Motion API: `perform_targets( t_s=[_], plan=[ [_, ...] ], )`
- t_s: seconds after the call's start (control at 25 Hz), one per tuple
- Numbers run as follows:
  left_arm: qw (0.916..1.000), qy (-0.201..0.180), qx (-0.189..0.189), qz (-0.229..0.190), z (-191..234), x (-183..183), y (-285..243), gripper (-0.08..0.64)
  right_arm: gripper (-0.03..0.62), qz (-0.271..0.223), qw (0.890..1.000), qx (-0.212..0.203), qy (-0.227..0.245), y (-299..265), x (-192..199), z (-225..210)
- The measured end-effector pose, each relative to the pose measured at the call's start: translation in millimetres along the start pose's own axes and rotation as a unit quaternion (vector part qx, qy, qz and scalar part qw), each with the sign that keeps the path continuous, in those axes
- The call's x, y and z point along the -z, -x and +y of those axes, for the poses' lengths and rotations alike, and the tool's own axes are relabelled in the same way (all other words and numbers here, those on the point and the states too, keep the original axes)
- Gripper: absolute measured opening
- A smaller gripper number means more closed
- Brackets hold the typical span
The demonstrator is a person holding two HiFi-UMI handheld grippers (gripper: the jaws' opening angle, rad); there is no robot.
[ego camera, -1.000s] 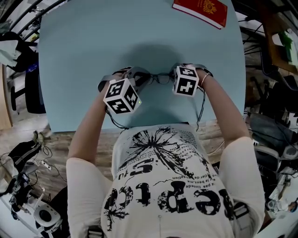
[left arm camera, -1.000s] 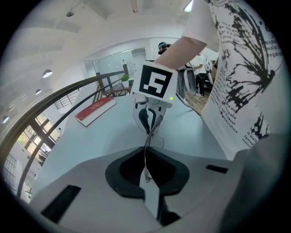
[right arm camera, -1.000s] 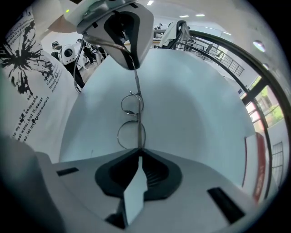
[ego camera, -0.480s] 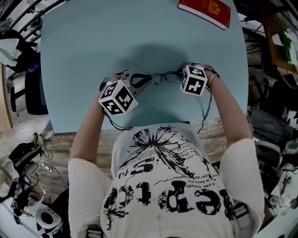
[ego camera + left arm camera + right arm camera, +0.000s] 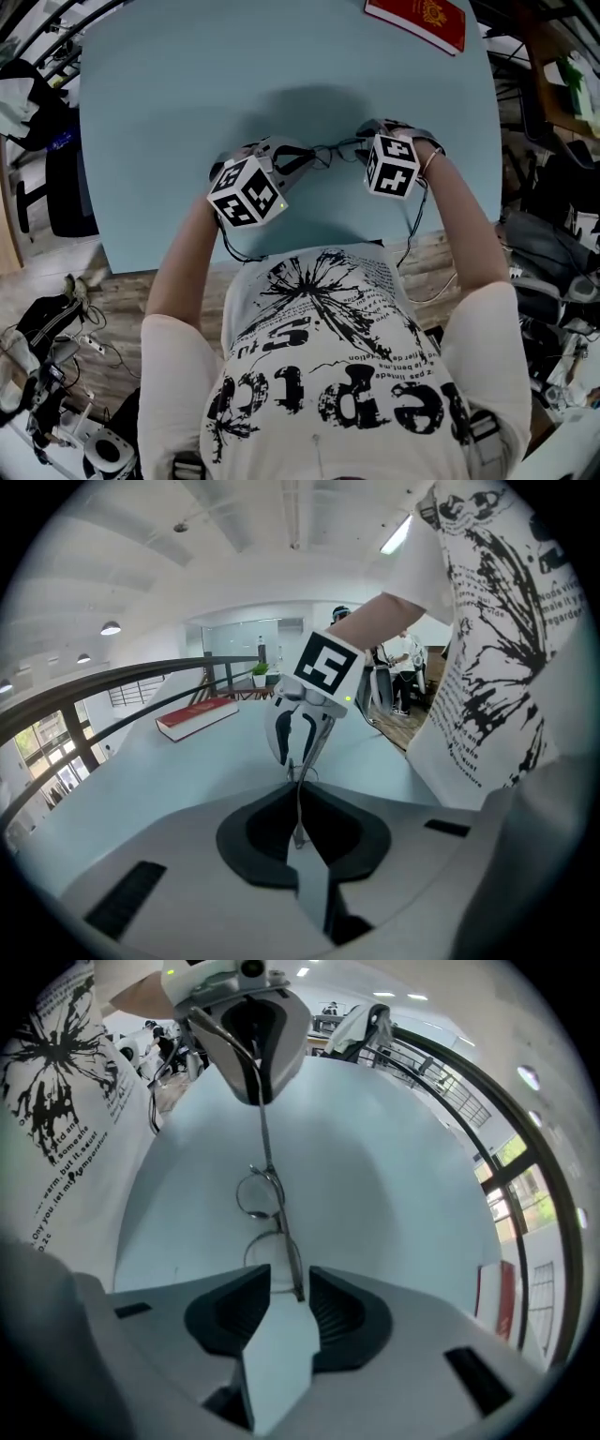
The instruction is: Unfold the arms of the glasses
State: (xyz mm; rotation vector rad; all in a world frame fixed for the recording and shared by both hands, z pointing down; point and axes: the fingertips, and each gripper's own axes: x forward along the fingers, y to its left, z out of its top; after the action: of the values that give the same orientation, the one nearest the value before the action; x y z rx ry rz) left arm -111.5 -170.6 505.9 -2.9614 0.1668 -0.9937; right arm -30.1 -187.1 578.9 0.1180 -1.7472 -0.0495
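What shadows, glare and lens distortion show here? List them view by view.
Head view: a broad soft shadow darkens the middle of the table, with no glare. Left gripper view: strong fisheye with black corners, the railing bows, and the ceiling lamps glow bright. Right gripper view: the same fisheye bend, and the glasses are sharp.

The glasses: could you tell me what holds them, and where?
The left gripper grips the glasses by one thin arm; the right gripper is opening its jaws around the other end.
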Motion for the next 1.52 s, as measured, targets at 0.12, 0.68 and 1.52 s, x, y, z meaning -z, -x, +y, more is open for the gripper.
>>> perform_targets(
  t_s=[0.12, 0.68, 1.52],
  plan=[
    [1.0000, 0.000, 0.007, 0.000, -0.6, -0.4, -0.3, 0.024, 0.137, -0.021, 0.999, -0.007, 0.040, 0.9, -35.3, 12.9],
    [0.9999, 0.000, 0.010, 0.003, 3.2, -0.3, 0.2, 0.025, 0.023, -0.013, 0.995, -0.019, 0.098, -17.2, -70.6, 14.7],
    [0.9984, 0.035, -0.023, 0.037, 1.3, -0.2, -4.4, 0.025, 0.020, -0.099, 0.993, 0.029, 0.063, 60.6, -37.6, 2.3]
  ],
)
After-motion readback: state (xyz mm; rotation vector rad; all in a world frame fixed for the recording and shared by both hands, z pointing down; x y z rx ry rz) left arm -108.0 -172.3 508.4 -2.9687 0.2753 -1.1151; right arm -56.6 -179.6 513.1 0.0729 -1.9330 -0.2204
